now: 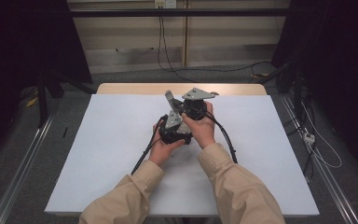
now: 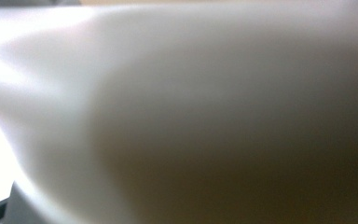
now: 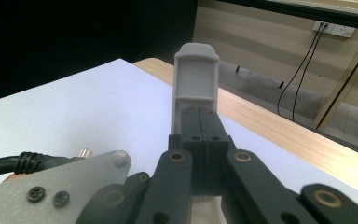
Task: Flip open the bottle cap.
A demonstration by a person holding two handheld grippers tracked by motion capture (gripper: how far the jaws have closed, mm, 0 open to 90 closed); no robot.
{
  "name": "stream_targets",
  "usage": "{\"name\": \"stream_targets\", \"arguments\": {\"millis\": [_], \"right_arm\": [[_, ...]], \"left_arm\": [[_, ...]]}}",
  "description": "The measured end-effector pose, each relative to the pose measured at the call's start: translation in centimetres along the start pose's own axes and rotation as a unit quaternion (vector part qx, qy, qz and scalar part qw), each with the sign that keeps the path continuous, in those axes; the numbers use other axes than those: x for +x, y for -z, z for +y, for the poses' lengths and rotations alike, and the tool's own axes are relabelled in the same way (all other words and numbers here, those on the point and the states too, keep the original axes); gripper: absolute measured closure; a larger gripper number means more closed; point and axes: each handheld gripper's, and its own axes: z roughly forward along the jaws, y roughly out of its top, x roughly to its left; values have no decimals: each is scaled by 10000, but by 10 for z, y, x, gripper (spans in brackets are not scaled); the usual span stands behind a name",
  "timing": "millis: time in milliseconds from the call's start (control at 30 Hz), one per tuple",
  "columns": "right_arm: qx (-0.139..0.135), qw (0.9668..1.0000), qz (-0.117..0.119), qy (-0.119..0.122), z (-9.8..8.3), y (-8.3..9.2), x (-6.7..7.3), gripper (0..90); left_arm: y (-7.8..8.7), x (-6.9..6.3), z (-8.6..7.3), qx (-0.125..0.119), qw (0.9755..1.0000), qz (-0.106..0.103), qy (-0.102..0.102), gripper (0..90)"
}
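Note:
Two hands in beige sleeves hold both grippers close together above the middle of the white table top (image 1: 112,140). My right gripper (image 1: 170,99) points away and to the left; its grey three-cornered plate (image 1: 198,94) faces up. In the right gripper view its black jaws are pressed together, with the pale grey fingertips (image 3: 196,79) upright and nothing between them. My left gripper (image 1: 173,123) sits just below and left of it, in the left hand, its jaws hidden. Its grey plate (image 3: 51,182) and black cable (image 3: 9,163) lie beside the right jaws. A pale blur sits right against the left gripper view's lens.
A wooden strip (image 1: 177,88) runs along the table's far edge. Black cables (image 1: 142,156) trail from both grippers towards the person. Metal rails (image 1: 23,163) flank the table on the floor, more cables (image 1: 317,144) lie at the right, and dark curtains hang on both sides.

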Motion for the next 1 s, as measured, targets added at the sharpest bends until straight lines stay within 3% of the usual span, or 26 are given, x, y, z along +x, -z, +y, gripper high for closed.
{"name": "stream_targets", "arguments": {"millis": [567, 833, 1000], "right_arm": [[92, 9999, 56, 6, -2, -6, -1, 900], [176, 9997, 111, -108, -5, -9, -3, 900], [207, 9996, 139, -120, -4, -9, -4, 900]], "left_arm": [[0, -1, 0, -2, 10000, 25, -48, 180], [0, -1, 0, 18, 10000, 62, -33, 180], [0, -1, 0, -1, 10000, -20, 18, 180]]}}
